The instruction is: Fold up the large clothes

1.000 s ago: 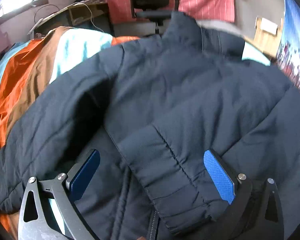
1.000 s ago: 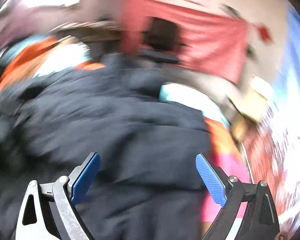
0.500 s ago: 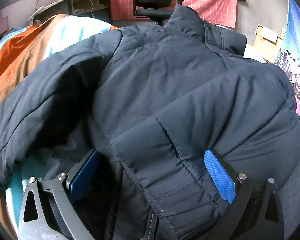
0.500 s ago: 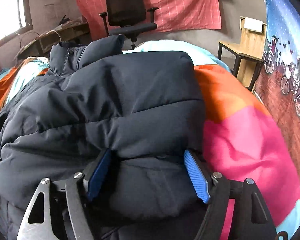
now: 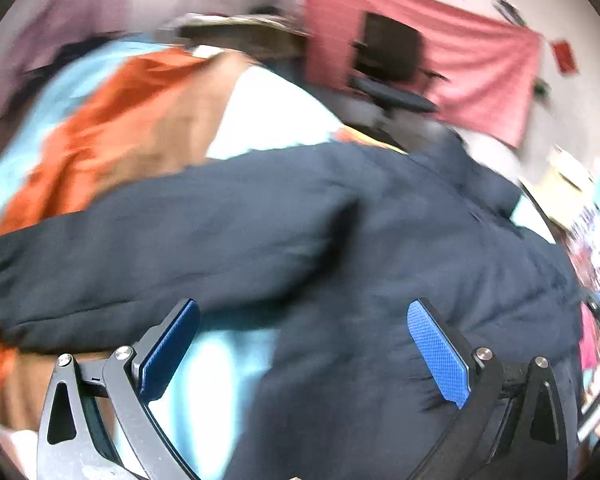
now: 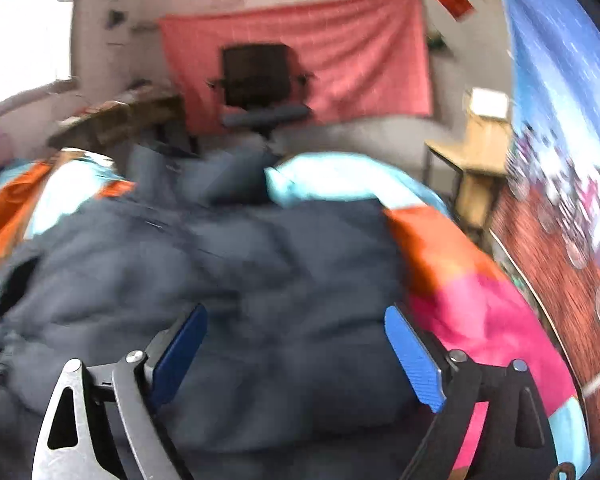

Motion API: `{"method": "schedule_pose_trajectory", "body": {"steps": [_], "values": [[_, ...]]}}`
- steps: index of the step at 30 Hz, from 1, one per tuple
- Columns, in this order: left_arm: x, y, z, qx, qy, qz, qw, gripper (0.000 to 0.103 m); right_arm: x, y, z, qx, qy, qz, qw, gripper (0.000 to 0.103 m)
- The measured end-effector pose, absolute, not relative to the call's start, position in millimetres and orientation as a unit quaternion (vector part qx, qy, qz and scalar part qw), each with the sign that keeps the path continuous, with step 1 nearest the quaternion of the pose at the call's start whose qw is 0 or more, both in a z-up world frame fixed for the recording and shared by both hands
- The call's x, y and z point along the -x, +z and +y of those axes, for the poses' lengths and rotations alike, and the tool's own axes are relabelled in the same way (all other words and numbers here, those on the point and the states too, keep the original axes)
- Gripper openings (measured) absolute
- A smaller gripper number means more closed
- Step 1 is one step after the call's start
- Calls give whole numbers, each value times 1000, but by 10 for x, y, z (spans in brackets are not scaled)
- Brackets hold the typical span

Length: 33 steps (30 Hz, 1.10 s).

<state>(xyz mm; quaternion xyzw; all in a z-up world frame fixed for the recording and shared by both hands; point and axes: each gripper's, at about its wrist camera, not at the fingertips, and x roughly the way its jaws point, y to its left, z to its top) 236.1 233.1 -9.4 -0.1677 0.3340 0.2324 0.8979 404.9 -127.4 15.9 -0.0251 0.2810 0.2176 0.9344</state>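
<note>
Now the navy jacket (image 6: 260, 300) lies across the bedspread (image 6: 480, 300), collar toward twelve o'clock, while the left gripper (image 5: 304, 344) hangs spread above it and the right gripper (image 6: 296, 352), jaws just reopened, pinches nothing.

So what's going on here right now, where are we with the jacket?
A person with a gripper in each hand is folding a dark navy puffer jacket spread on a bed with a colourful bedspread. The right gripper has just been opening and its jaws stand wide over the folded right side of the jacket, gripping nothing. The left gripper is open too, above the jacket's left side, where one sleeve lies stretched out, not yet folded in. Both views are blurred.
</note>
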Motion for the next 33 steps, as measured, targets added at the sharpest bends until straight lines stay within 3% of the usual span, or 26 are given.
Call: {"method": "schedule_pose_trajectory", "body": {"steps": [10, 17, 23, 26, 28, 31, 33], "values": [[-1261, -259, 3481, 327, 344, 354, 806, 102, -3323, 326, 174, 105, 396, 294, 864, 98], [-798, -556, 3922, 446, 399, 309, 739, 102, -3205, 55, 830, 148, 375, 318, 858, 98], [-811, -594, 4114, 472, 398, 281, 734, 101, -3240, -307, 1023, 191, 354, 343, 849, 103], [-800, -634, 4215, 484, 409, 268, 726, 82, -3276, -349, 980, 176, 363, 346, 847, 103], [-780, -679, 4254, 493, 424, 263, 713, 50, -3291, -354, 964, 170, 366, 348, 846, 103], [-724, -647, 4288, 491, 433, 253, 712, 23, -3267, -364, 960, 170, 366, 344, 848, 103], [-761, -508, 4268, 460, 430, 252, 735, 13, -3257, -368, 965, 172, 365, 341, 849, 103]]}}
